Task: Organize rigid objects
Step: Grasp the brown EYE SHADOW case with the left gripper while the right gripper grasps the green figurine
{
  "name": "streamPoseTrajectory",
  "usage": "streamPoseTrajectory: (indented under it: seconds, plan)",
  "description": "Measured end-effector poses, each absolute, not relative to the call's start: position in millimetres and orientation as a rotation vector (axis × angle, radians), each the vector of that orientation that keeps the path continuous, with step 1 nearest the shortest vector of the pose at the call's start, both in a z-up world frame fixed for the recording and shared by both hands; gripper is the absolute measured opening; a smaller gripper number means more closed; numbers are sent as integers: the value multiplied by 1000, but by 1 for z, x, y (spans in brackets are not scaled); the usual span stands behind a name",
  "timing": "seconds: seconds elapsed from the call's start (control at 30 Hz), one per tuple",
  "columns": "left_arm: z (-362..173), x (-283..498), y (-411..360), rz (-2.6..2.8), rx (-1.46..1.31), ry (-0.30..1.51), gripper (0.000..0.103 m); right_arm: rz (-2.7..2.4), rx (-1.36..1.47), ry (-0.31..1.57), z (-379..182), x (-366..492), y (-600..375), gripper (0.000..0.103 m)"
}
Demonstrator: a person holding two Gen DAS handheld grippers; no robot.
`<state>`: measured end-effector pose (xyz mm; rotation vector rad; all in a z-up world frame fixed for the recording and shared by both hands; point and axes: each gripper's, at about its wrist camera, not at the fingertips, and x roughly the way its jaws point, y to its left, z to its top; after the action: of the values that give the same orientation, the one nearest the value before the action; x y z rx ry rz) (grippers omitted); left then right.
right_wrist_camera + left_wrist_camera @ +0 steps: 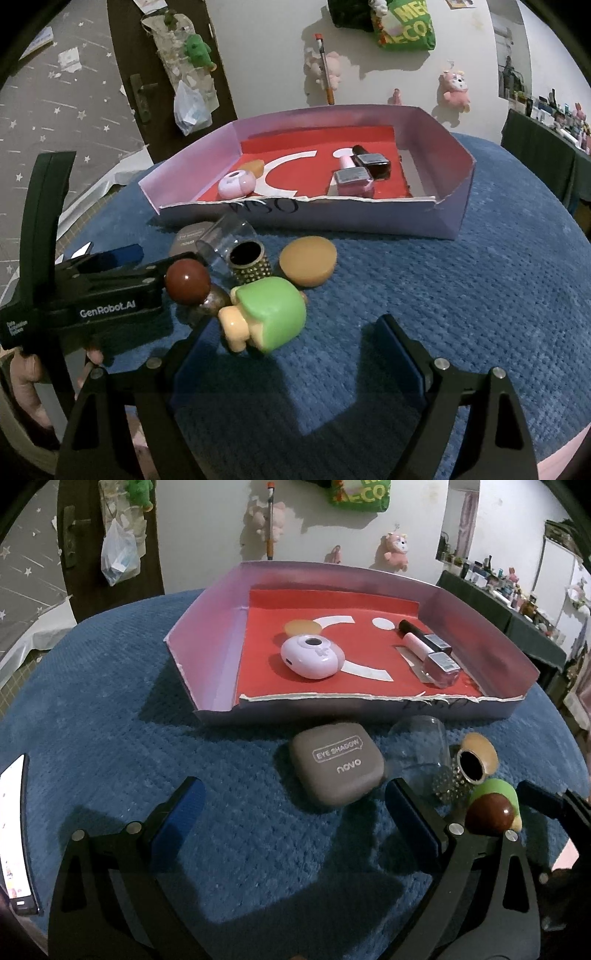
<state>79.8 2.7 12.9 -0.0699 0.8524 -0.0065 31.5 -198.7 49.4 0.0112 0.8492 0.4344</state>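
Green-capped toy bottle (271,319) lies tipped over on the blue cloth (461,295), right at the mouth of the right gripper (291,354), whose tongs gape wide with nothing in them, probably lined up for a grab. Left gripper (295,808) is wide and empty too, near the grey eyeshadow case (337,763). Loose bits sit just outside the pink tray (456,184), likely waiting to join the nail polishes (364,171) inside. Clear glass (225,242) is hard to read, half hidden.

A home bedroom: plush toys (455,88) hang on the wall, a door (155,74) stands behind, cosmetics crowd a shelf (517,590), blue blanket (240,830) underneath.
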Motion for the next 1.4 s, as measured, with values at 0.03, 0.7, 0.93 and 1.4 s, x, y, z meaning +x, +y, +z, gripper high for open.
streamPoseTrajectory:
  seconds: [0.03, 0.7, 0.93, 1.4]
  plan:
    - [13, 81, 2, -6, -72, 854, 99, 433, 7, 847, 49, 32, -197, 88]
    - [12, 94, -6, -41, -69, 878, 73, 516, -9, 820, 50, 31, -185, 52]
    - [16, 80, 4, -61, -104, 881, 51, 456, 0, 813, 52, 29, -201, 52]
    - [14, 91, 2, -21, -86, 888, 51, 434, 27, 799, 47, 37, -200, 53]
